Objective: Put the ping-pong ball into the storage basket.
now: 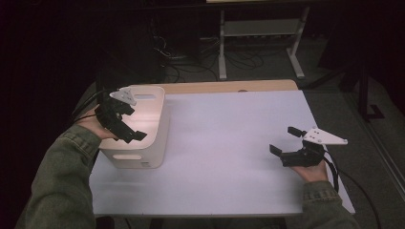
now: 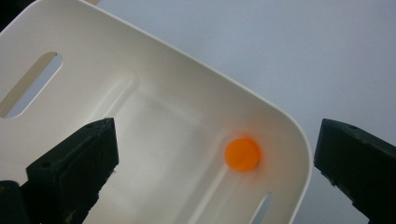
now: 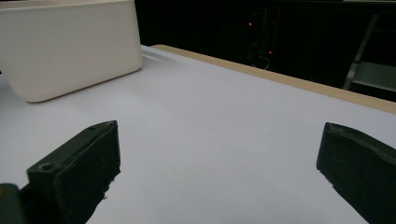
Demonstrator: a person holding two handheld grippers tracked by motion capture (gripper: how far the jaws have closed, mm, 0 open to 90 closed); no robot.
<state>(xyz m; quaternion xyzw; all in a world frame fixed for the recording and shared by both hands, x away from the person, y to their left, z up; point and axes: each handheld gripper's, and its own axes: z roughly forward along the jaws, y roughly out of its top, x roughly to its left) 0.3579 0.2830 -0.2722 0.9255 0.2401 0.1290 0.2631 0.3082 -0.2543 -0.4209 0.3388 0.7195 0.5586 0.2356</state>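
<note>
We read no writing or labels anywhere. At nine o'clock on the white table (image 1: pixel 229 143) stands a cream plastic bin with slotted handles (image 1: pixel 153 143); inside, a small orange ball (image 2: pixel 242 155) lies on its floor near one corner. Our left gripper (image 1: pixel 128 125) hangs over the bin, jaws released wide, touching nothing. At four o'clock, our right gripper (image 1: pixel 286 141) hovers above bare tabletop, jaws spread, empty.

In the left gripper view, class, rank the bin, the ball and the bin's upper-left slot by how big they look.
1. Bin, largest.
2. Slot, a long cut-out in the bin's wall.
3. Ball, orange, lying inside the bin, smallest; it is blurred, so its edge is unsure.
</note>
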